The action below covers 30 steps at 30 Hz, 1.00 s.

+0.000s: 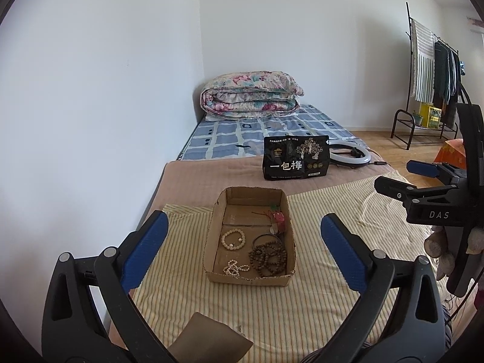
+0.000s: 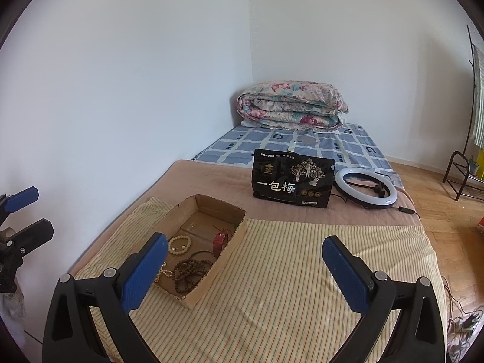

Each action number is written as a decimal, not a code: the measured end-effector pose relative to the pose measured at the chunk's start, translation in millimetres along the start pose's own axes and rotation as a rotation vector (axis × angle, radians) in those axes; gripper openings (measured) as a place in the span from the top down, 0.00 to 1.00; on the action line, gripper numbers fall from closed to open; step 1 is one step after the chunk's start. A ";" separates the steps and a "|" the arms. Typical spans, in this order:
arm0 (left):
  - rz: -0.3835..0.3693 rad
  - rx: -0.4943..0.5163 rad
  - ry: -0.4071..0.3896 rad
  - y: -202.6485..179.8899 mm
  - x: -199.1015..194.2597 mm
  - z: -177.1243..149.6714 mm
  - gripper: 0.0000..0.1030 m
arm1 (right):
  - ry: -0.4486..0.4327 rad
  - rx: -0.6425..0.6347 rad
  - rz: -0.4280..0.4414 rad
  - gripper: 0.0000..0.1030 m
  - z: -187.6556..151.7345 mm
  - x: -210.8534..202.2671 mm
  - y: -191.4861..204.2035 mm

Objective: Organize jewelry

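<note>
A: How does the left black two-finger gripper with blue ribbed pads [image 1: 244,252] stand?

B: Its 2 fingers are spread wide, pointing forward and somewhat downward, with nothing pressed between the pads. In the right wrist view it shows at the left edge [image 2: 25,213], its 2 tips apart.

A: And the right black two-finger gripper with blue ribbed pads [image 2: 244,269]?

B: Also spread wide, tilted forward and down, its pads gripping nothing. From the left wrist view it sits at the right edge [image 1: 402,178], level with the left one and well apart from it.

A: Any hand showing?

B: A gloved hand [image 1: 438,251] grips the right gripper's handle; its details are hard to tell.
</note>
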<state>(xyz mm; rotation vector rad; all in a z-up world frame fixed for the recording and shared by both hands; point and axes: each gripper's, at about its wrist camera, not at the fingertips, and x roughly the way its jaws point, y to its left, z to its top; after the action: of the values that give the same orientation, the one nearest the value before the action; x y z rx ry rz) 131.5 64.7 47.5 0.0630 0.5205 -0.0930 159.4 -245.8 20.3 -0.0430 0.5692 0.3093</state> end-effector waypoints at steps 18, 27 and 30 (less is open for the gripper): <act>0.011 -0.007 0.001 4.0 0.2 -0.2 0.00 | 0.000 -0.003 -0.017 0.00 -2.8 -0.9 1.9; 0.011 -0.004 0.002 3.4 0.8 -1.1 0.00 | 0.001 0.002 -0.021 0.00 -4.5 -3.4 -1.5; 0.010 -0.002 0.002 3.3 1.3 -0.9 0.00 | 0.001 0.002 -0.021 0.00 -4.4 -3.5 -1.6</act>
<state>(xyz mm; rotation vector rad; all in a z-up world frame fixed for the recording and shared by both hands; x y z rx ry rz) 132.5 68.0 46.3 0.0641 0.5219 -0.0824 154.8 -248.8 18.4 -0.0474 0.5693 0.2881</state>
